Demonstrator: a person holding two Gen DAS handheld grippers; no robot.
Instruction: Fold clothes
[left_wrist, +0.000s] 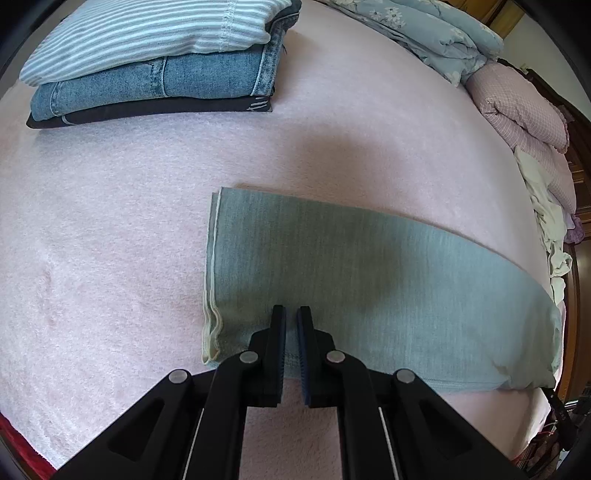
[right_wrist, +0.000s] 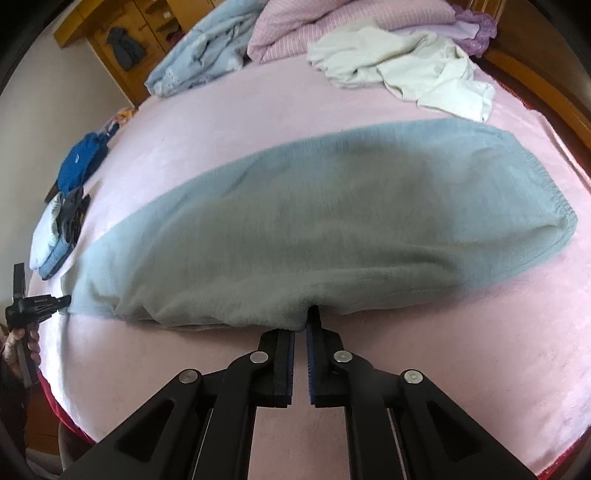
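Observation:
Pale grey-green trousers (left_wrist: 369, 277) lie folded lengthwise across the pink bed sheet (left_wrist: 110, 221), hem end at the left with a whitish raw edge. My left gripper (left_wrist: 291, 314) is shut on their near edge just right of the hem, cloth pinched between the pads. In the right wrist view the same trousers (right_wrist: 314, 221) stretch from lower left to the elastic waistband (right_wrist: 554, 206). My right gripper (right_wrist: 304, 317) is shut on the near edge at mid-length, with the fabric bunched over its left fingertip. The left gripper (right_wrist: 37, 304) shows at the far left, held by a hand (right_wrist: 22, 343).
A stack of folded clothes (left_wrist: 155, 66) sits at the bed's far left: striped top, jeans, dark item. A blue garment (right_wrist: 79, 166) lies beyond it. A crumpled white garment (right_wrist: 406, 70) lies near a pink quilt (left_wrist: 517, 107) and a blue floral quilt (left_wrist: 436, 37) at the head.

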